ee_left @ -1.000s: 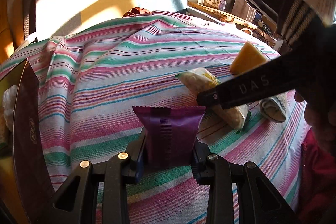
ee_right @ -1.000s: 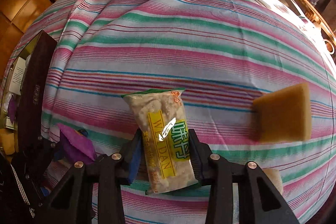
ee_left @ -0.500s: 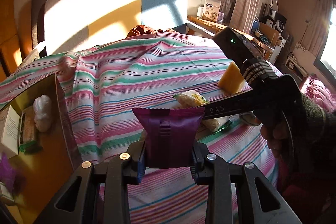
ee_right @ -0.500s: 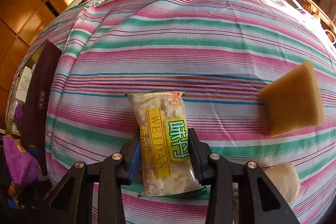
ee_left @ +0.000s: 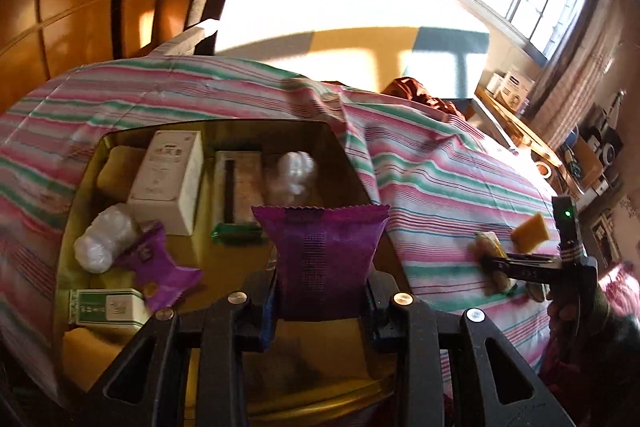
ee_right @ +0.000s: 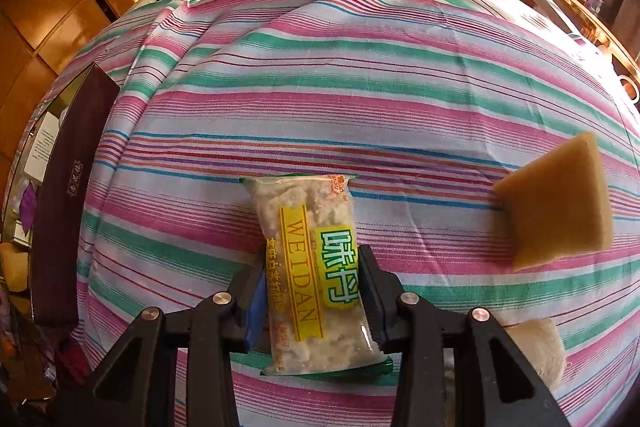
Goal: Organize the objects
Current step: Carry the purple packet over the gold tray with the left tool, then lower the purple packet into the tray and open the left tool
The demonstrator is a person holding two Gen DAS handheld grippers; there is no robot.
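Your left gripper [ee_left: 322,301] has swung over the box [ee_left: 224,125] at frame left, still clamping the purple packet [ee_left: 324,259]. Your right gripper [ee_right: 310,297] stays clamped on the snack bag [ee_right: 308,267], low centre.

At lower right of the right wrist view, we see a pale fuzzy roll [ee_right: 538,347] partly hidden behind the right gripper [ee_right: 310,301].

purple packet [ee_left: 324,259] | yellow-green snack bag [ee_right: 316,275] | pink-green striped cloth [ee_right: 360,75]
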